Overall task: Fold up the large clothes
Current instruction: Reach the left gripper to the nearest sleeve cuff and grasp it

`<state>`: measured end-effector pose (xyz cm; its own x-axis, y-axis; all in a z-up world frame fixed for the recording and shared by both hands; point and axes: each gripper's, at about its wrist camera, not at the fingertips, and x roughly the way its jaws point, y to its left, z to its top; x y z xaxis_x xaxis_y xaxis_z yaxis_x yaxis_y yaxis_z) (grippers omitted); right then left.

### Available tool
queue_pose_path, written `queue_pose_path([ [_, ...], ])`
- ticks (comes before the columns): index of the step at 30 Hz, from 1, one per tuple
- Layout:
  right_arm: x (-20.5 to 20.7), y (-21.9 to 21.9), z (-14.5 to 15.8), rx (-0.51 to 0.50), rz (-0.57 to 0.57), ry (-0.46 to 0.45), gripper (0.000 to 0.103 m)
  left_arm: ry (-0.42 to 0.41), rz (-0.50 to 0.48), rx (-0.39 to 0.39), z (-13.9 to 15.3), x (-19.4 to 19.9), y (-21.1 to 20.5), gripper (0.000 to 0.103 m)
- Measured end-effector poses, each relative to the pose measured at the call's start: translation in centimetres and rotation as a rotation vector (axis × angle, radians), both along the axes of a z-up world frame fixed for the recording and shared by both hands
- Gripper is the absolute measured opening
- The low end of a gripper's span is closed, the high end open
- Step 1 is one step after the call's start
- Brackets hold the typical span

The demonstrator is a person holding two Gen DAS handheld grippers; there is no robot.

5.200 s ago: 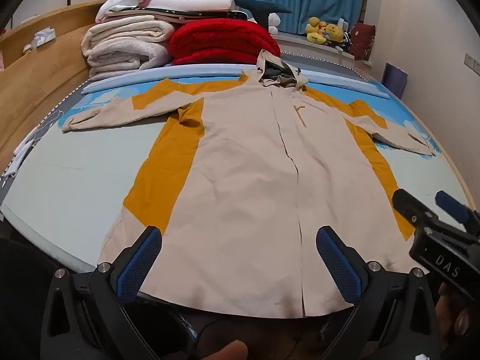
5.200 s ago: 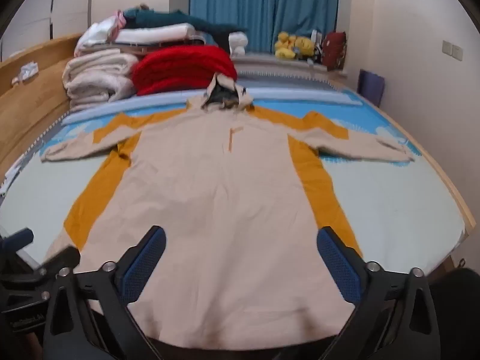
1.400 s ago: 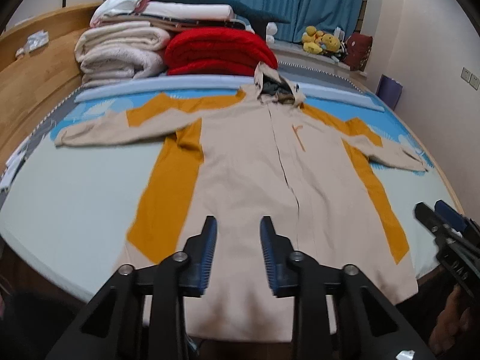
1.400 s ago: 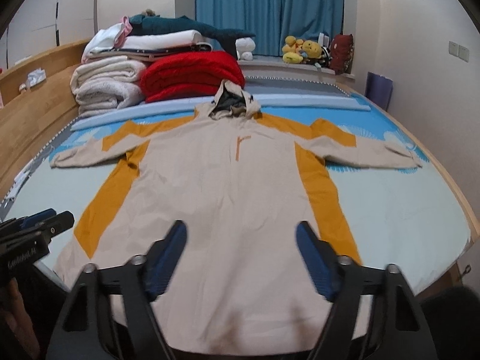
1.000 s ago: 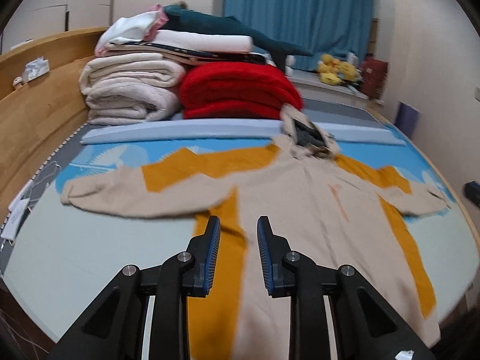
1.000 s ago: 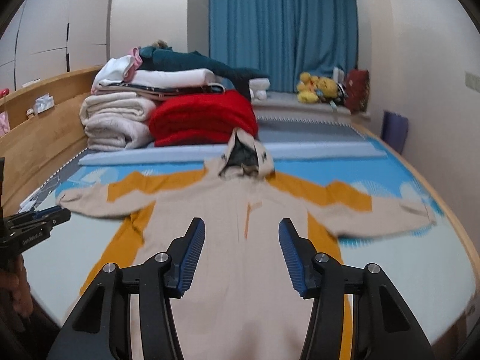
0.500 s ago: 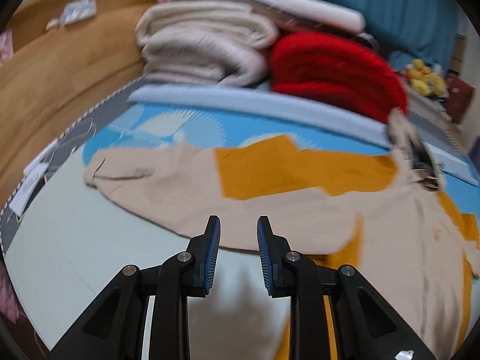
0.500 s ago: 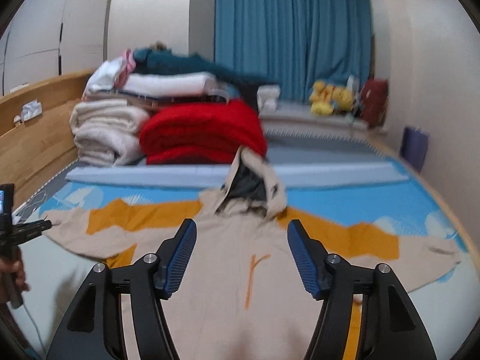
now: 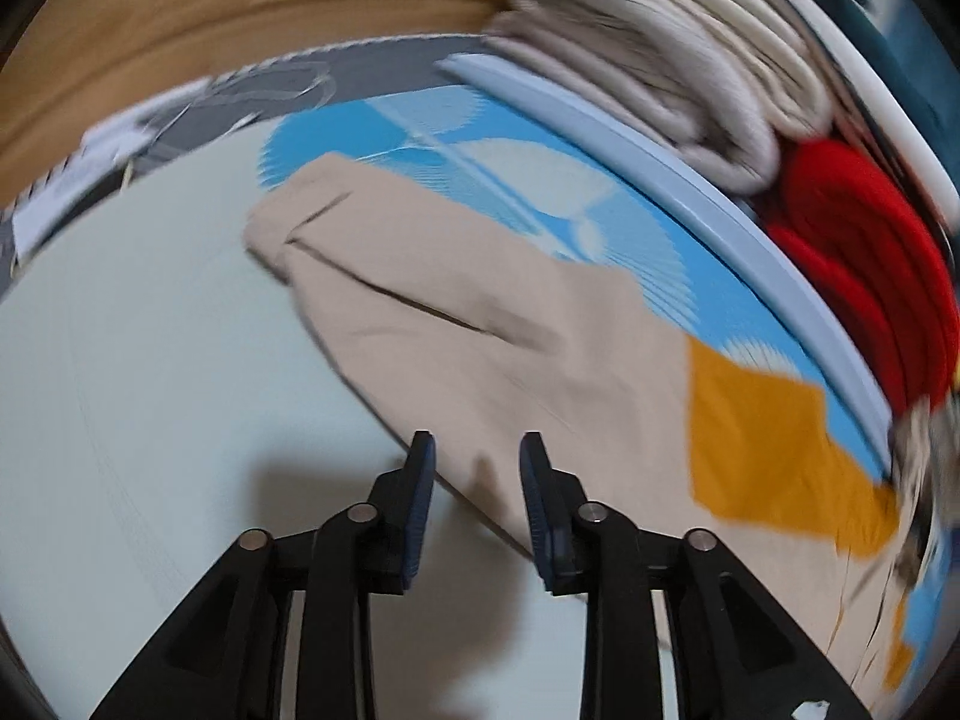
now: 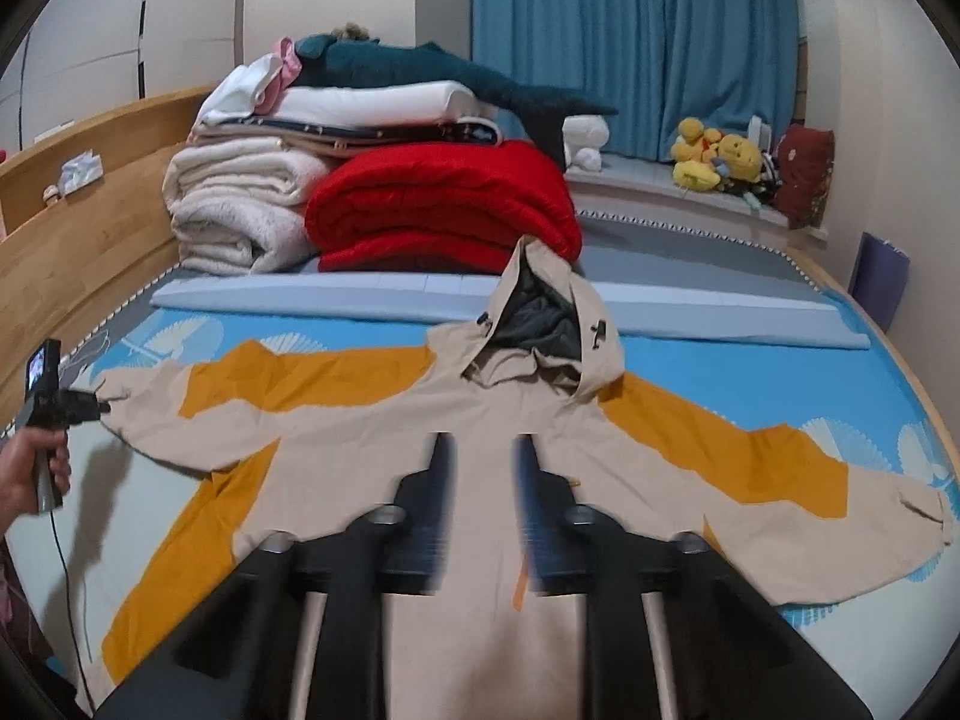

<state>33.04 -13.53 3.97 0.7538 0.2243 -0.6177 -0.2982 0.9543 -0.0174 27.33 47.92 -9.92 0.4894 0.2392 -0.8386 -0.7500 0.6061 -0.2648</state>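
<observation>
Coat: we see the coat (image 10: 420,516) spread flat, front up, on the bed (image 10: 750,360), hood (image 10: 540,324) at the far end, both sleeves stretched out to the sides; nothing is folded yet.
Left gripper: the left gripper (image 9: 477,450) now hangs low over the near edge of the left sleeve (image 9: 468,324), some way in from the cuff (image 9: 282,234); its fingers stand a narrow gap apart and hold nothing.
Right gripper: the right gripper (image 10: 483,450) hovers over the chest below the hood, fingers blurred, a narrow gap between them, empty.
Just changed: half a second ago we had the left gripper higher, with more of the sleeve and the orange shoulder in sight; now it is down close to the sleeve. The right fingers have drawn in from a wider spread.
Against the earliest frame: then both grippers stood wide open at the hem, at the near end of the bed; now both are up by the sleeves and chest.
Meaning: we judge that the first fold starts with the left sleeve, to be pinched and brought across the body.
Behind: blankets (image 10: 384,204) are stacked at the far end, apart from the coat.
</observation>
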Motion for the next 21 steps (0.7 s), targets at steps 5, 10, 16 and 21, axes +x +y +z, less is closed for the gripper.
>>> queue_pose_path([
  [5,1.4,-0.4,-1.4,-0.014,-0.005,0.069,0.024,-0.04,0.096,-0.085,-2.2,-1.3,3.8,0.036],
  [10,1.9,-0.6,-2.8,-0.032,0.005,0.102,0.039,-0.077,0.154,-0.138,-3.5,-1.8,6.0,0.036],
  [16,2.6,-1.5,-4.6,0.003,-0.018,0.208,0.039,-0.133,0.189,-0.161,-4.5,-1.6,7.0,0.033],
  [21,3.4,-2.4,-6.4,-0.013,-0.056,0.307,0.039,-0.124,0.158,-0.174,-4.6,-0.7,6.3,0.004],
])
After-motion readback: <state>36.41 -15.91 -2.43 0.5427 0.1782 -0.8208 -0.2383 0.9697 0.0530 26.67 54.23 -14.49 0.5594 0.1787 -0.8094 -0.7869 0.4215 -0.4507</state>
